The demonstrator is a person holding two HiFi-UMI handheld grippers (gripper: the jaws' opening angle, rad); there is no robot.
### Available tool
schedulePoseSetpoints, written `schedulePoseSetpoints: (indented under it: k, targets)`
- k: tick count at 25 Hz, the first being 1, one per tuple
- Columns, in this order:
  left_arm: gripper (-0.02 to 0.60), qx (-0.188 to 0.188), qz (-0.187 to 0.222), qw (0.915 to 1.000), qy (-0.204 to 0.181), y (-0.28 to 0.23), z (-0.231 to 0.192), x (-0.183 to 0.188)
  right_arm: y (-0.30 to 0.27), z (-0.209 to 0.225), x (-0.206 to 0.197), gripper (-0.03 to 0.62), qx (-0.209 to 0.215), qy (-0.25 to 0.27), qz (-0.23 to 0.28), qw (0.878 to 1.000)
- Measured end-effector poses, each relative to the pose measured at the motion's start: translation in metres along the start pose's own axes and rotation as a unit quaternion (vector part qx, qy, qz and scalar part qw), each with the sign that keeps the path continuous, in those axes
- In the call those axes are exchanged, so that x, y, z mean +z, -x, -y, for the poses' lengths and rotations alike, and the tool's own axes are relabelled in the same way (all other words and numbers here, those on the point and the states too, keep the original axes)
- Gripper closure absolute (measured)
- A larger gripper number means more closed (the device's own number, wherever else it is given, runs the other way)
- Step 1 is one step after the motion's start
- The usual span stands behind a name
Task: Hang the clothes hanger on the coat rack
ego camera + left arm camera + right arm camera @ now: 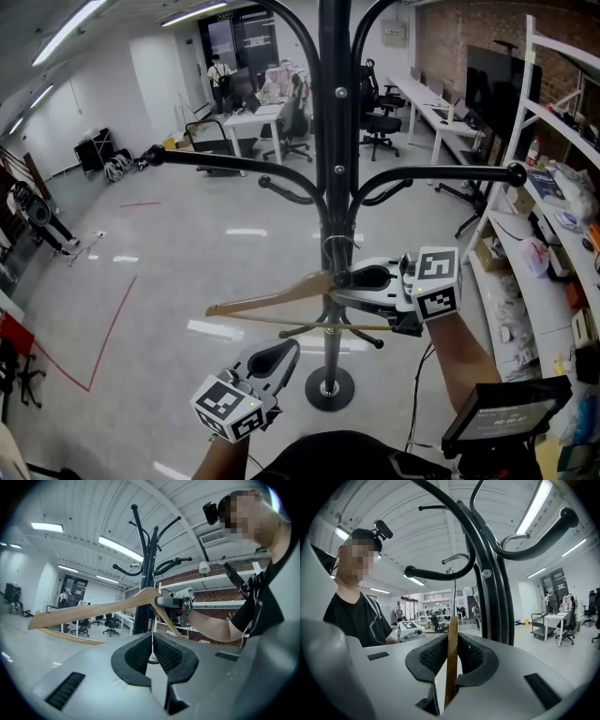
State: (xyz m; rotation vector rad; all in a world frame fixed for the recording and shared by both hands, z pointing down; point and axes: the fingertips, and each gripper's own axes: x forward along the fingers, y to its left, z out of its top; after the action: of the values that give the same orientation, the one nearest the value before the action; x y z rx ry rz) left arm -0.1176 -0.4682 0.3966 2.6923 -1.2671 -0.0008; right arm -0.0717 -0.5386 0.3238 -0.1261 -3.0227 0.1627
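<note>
Glossy pale floor (187, 234) of an open office is seen from above, with a red tape line (114, 323) marked on it at the left and desks with chairs (258, 112) set far back.

Low at the left, the left gripper (289, 347) is held in the air, below the hanger and apart from it. Its ribbed pads (137, 656) are pressed together with only a hairline between them, and nothing is gripped.

Towards the middle, the wooden clothes hanger (272, 295) is held roughly level in the air, with its long arm stretched out to the left and its lower bar (300, 322) running beneath. Its neck is clamped by the right gripper (345, 279), which is held just right of the pole. In the right gripper view the hanger's wood is seen upright between the closed pads (429, 660) and is touched on both sides.

The metal hook (453, 581) is raised above the jaws, just beside the black pole of the coat rack (335, 112) and beneath its curved arms (234, 161). Whether the hook is touching an arm cannot be told. The rack is stood on a round base (330, 386) on the floor.

At the far right, white shelving (562, 52) loaded with boxes and loose items is lined along a brick wall (441, 37).
</note>
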Motion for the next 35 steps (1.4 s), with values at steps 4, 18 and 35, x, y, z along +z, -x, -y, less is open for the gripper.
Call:
schedulePoseSetpoints:
  k: [4, 18, 35]
  targets:
    - [0.580, 0.004, 0.007, 1.0000, 0.002, -0.002, -0.004, 0.001, 0.000, 0.003, -0.004, 0.539, 0.015, 0.008, 0.000, 1.000]
    - [0.580, -0.009, 0.013, 0.9999, 0.006, -0.001, -0.001, 0.000, -0.001, -0.003, -0.003, 0.537, 0.068, 0.024, 0.022, 0.997]
    - [0.580, -0.022, 0.017, 0.9996, 0.008, 0.006, 0.002, 0.003, 0.050, 0.001, 0.028, 0.533, -0.065, 0.077, 0.070, 0.992]
